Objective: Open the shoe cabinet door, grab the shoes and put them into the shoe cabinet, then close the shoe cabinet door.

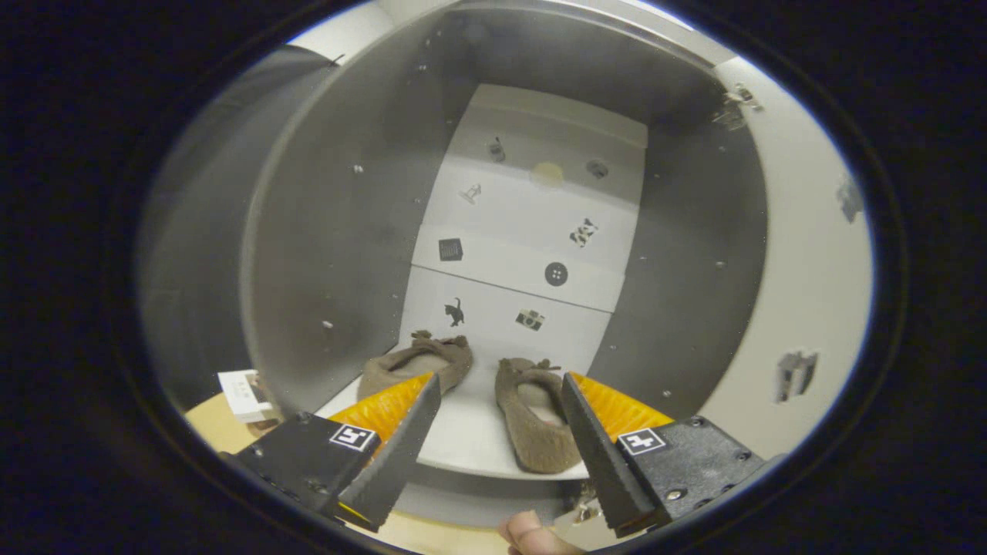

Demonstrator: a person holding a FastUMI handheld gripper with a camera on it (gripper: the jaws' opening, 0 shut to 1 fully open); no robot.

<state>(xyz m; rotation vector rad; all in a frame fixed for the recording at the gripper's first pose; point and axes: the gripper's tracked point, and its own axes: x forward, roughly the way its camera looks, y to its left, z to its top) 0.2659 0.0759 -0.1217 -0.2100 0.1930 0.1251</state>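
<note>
Gripper view looked into the open cabinet (324,254), taken as the landmark throughout. Outside its left wall, a small white card (245,395) lay on the desk (212,428). Inside, on the white bottom shelf (470,432), two soft brown slippers sat side by side: the left shoe (420,362) angled toward the back corner, the right shoe (536,420) with its long axis running front to back, heel at the shelf's front edge. Both looked like limp, fuzzy fabric with small bows at the toe. The hand-held gripper (501,389) hung just in front of the shelf, fingers spread wide and holding nothing, the shoes just beyond its tips. The white door (802,293) stood swung open on the cabinet's right; closing it appeared to be what remained.
</note>
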